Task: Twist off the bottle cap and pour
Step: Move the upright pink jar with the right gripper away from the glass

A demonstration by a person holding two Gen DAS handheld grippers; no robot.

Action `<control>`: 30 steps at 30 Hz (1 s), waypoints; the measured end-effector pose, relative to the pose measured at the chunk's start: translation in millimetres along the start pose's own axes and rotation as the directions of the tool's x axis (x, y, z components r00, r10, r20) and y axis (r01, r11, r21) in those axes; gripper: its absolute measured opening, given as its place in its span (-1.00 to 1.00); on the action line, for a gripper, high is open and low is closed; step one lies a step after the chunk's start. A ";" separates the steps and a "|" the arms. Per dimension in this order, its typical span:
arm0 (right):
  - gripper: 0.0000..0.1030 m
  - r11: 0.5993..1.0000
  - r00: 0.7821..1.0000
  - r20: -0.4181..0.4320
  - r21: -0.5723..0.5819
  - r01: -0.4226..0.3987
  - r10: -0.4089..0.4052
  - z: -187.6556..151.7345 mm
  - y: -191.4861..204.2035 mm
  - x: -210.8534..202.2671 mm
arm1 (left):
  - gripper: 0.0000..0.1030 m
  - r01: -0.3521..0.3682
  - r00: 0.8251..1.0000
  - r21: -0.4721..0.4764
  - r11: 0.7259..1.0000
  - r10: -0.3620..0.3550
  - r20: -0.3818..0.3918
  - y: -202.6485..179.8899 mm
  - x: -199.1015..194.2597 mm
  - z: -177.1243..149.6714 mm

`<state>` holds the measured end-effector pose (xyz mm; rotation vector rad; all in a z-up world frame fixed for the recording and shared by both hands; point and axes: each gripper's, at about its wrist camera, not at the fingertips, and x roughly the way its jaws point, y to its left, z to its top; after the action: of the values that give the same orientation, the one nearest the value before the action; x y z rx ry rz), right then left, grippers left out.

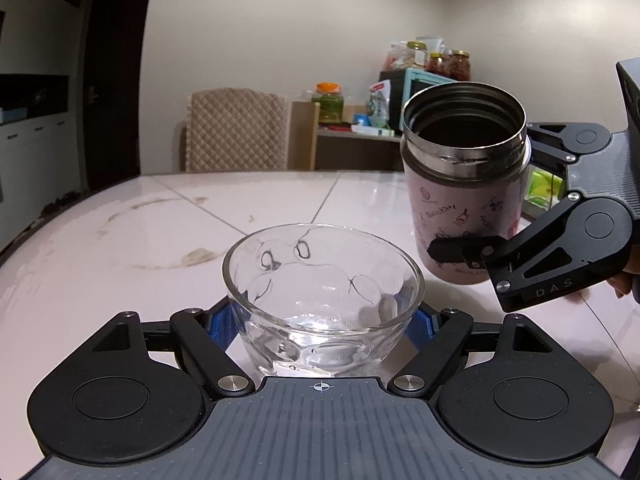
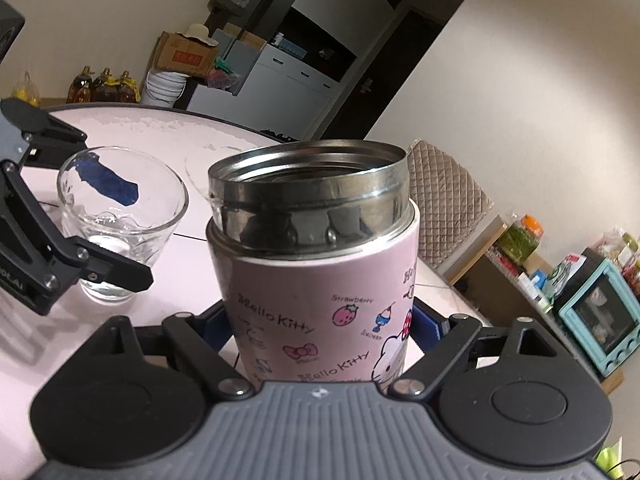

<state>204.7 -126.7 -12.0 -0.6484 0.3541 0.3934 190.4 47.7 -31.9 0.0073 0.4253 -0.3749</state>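
Observation:
A clear glass [image 1: 320, 276] with a little water in its bottom stands on the white table [image 1: 140, 240]. My left gripper [image 1: 322, 320] is shut on the glass, with a blue pad on each side. To its right is the pink Hello Kitty bottle [image 1: 464, 200]. Its steel mouth is uncapped and tipped slightly toward the glass, and nothing runs out. My right gripper [image 1: 500, 200] is shut on the bottle's lower body. In the right wrist view the bottle [image 2: 316, 280] fills the middle between the right gripper's [image 2: 320, 320] fingers. The glass [image 2: 120, 216] sits left of it in the left gripper [image 2: 116, 232]. No cap is in view.
A quilted chair [image 1: 236, 132] stands behind the table's far edge. A low shelf with jars [image 1: 400, 120] and a teal oven [image 2: 600, 312] lies beyond the right side. Oil bottles [image 2: 104, 86] and a cardboard box [image 2: 180, 54] stand past the far end.

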 end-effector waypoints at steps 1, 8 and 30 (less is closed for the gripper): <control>0.72 1.000 1.000 -0.001 0.008 -0.003 0.003 -1.2 -1.5 -0.1 | 0.64 -0.002 1.000 -0.001 1.000 0.002 0.000 -0.1 0.1 0.3; 0.72 0.999 1.000 -0.005 0.040 -0.012 0.012 -3.0 -7.3 2.6 | 0.64 -0.016 1.000 -0.013 1.000 0.016 0.000 0.0 0.3 1.2; 0.72 0.990 0.999 -0.004 0.135 -0.039 0.040 -6.1 -24.4 3.2 | 0.63 -0.054 0.999 -0.045 0.998 0.054 -0.005 -1.6 1.1 0.5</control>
<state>217.5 -147.7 -5.4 -0.5114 0.3973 0.4016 191.0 45.8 -31.7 -0.0242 0.4360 -0.3125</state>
